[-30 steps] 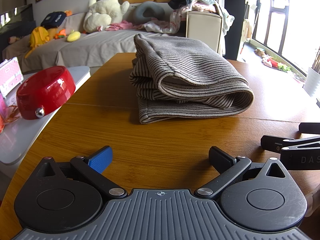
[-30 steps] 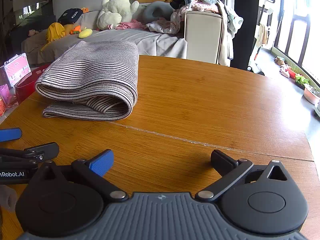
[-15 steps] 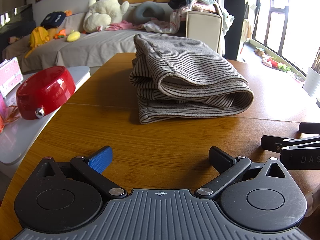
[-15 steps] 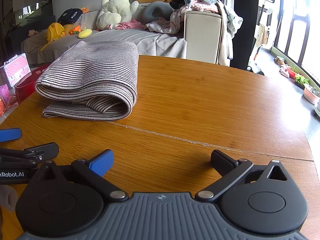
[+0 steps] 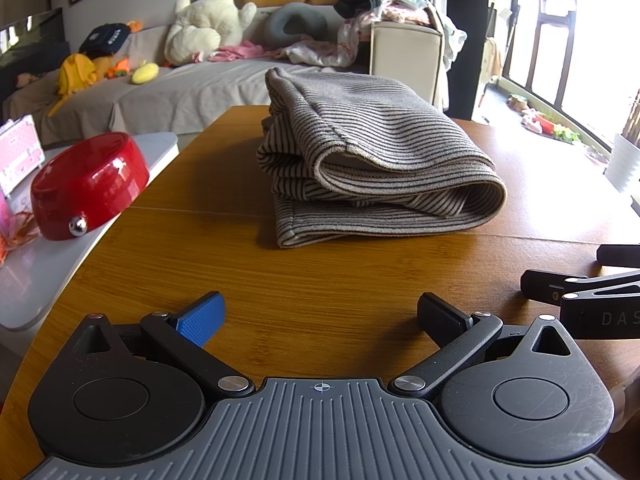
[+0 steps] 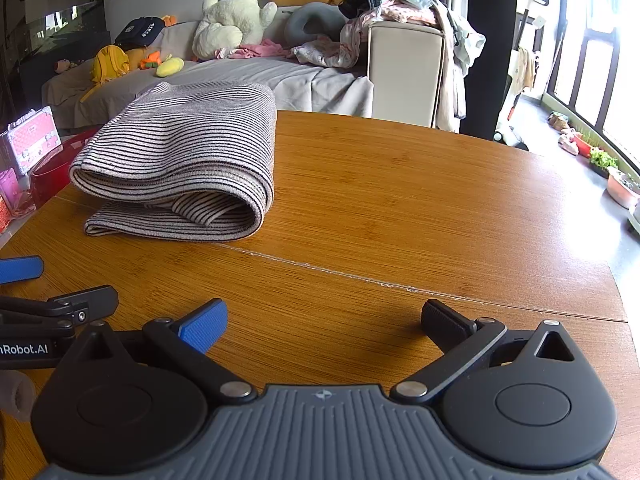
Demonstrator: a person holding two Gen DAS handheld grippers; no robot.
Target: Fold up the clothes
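- Living room setting: a grey sofa (image 5: pixel 192 92) piled with soft toys and loose laundry sits behind a wooden table (image 6: pixel 420 208), which carries the work.
- Your left gripper (image 5: pixel 320 314) hangs low over the near table edge, fingers spread wide apart, nothing between them.
- Your right gripper (image 6: pixel 324 320) is posed the same way just beside it: jaws apart, empty, near the table's seam.
- Both tools sit well back from the striped garment (image 5: pixel 372 172); judged as a stand-off pose that leaves the cloth alone, consistent with a fold already made.
- Garment lies on the far-left part of the table, towards the sofa, not touching either gripper.
- Appearance: beige knit with thin dark stripes, doubled over into a thick bundle. Rounded fold faces your right side; open hem edges (image 5: pixel 288 236) point towards you on the left.
- Layers are loose, upper one bulging; bottom layer juts out slightly. Likely springy and will relax if nudged.
- Red bowl (image 5: pixel 88 184) rests on a white side surface left of the table, apart from the garment.
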